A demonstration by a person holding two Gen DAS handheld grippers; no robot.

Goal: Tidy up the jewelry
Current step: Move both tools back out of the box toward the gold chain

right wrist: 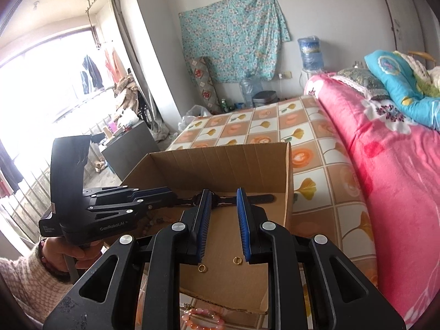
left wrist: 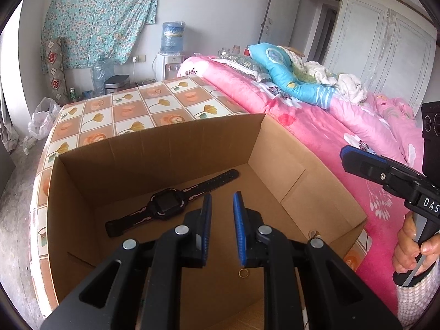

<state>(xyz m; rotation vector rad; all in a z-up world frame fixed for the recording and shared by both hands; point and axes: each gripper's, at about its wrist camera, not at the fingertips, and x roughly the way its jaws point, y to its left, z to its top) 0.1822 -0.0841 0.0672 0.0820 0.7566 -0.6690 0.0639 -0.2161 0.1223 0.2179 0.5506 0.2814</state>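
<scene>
Presently, a cardboard box (left wrist: pixel 178 148) sits open on a bed (left wrist: pixel 132 110) covered by a flower-patterned check sheet, with a pink quilt (left wrist: pixel 343 126) alongside it.

Left hand-held gripper (left wrist: pixel 222 200): poised over the box interior, pointing down into it. Its blue pads stand a narrow gap apart and nothing lies between them; it holds nothing.

Right hand-held gripper (right wrist: pixel 223 195): positioned at the near edge of the box, also angled downward. Its jaws are likewise parted by a narrow gap and empty. In the left wrist view this gripper (left wrist: pixel 343 155) appears at the right over the quilt, gripped at the handle by a hand (left wrist: pixel 409 247); from that side the gap between its jaws cannot be judged.

Contents of the box: a black watch (left wrist: pixel 165 206) lies flat on the floor of the box toward the far wall, strap stretched out. Two small gold rings rest on the box floor near the front, apart from each other: one ring (right wrist: pixel 203 268) below the right gripper's left pad, the second ring (right wrist: pixel 237 260) just beside its right pad. Only one ring (left wrist: pixel 243 273) shows in the left wrist view.

Outside the box: a pink bead bracelet (right wrist: pixel 202 317) lies on the sheet, just in front of the box's near flap.

A person's sleeve (right wrist: pixel 30 280) and hand (right wrist: pixel 66 250) hold the left gripper's handle.
</scene>
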